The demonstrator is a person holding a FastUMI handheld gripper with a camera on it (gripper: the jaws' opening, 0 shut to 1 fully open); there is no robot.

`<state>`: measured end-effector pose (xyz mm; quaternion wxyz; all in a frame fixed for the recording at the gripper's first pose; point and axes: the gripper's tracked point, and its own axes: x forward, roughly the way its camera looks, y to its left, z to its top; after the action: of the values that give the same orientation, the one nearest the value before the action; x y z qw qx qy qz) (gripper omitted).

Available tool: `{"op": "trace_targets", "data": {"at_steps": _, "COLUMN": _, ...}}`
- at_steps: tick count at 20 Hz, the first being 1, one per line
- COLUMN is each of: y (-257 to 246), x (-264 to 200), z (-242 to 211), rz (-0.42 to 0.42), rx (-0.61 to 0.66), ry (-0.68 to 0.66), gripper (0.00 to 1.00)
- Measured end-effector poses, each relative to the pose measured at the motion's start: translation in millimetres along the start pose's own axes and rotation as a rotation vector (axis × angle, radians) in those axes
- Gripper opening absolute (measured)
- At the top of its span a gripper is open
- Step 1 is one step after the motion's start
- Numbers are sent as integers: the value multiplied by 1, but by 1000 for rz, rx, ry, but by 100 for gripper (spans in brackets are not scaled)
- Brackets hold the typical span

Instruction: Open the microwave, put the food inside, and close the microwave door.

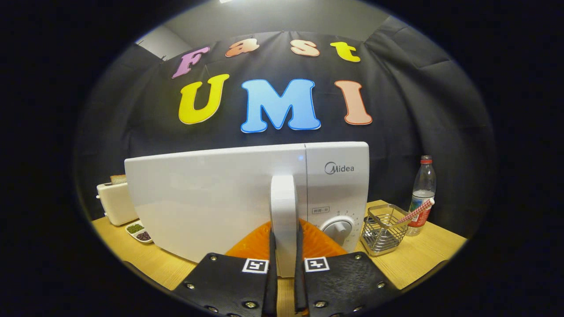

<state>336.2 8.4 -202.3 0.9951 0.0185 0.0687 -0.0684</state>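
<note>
A white microwave (211,198) stands on the wooden table (427,253) right in front of me. Its door carries a tall white vertical handle (282,198) next to the control panel with a round dial (337,229). My gripper (285,259) is shut on the lower part of that handle, one finger pressing on each side. Along the top seam the door looks level with the control panel; I cannot tell whether it is ajar. The inside of the microwave is hidden.
Left of the microwave is a white toaster (115,202) with a bread slice (118,178) in it, and a small two-part dish (140,232) of beans. On the right stand a wire basket (384,235) with a striped straw (416,210) and a water bottle (424,193).
</note>
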Motion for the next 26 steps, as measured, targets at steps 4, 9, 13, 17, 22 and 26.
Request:
{"op": "trace_targets", "data": {"at_steps": 4, "y": 5, "x": -14, "z": -1, "rz": 27, "rx": 87, "ry": 43, "gripper": 15}}
{"op": "trace_targets", "data": {"at_steps": 9, "y": 22, "x": -70, "z": -6, "rz": 89, "rx": 1, "ry": 9, "gripper": 15}}
{"op": "trace_targets", "data": {"at_steps": 13, "y": 42, "x": -109, "z": -10, "rz": 153, "rx": -5, "ry": -1, "gripper": 15}}
{"op": "trace_targets", "data": {"at_steps": 17, "y": 61, "x": -137, "z": -15, "rz": 203, "rx": 36, "ry": 12, "gripper": 15}}
{"op": "trace_targets", "data": {"at_steps": 22, "y": 94, "x": -174, "z": -19, "rz": 264, "rx": 52, "ry": 14, "gripper": 15}}
{"op": "trace_targets", "data": {"at_steps": 26, "y": 130, "x": -205, "z": -24, "rz": 320, "rx": 56, "ry": 12, "gripper": 14}}
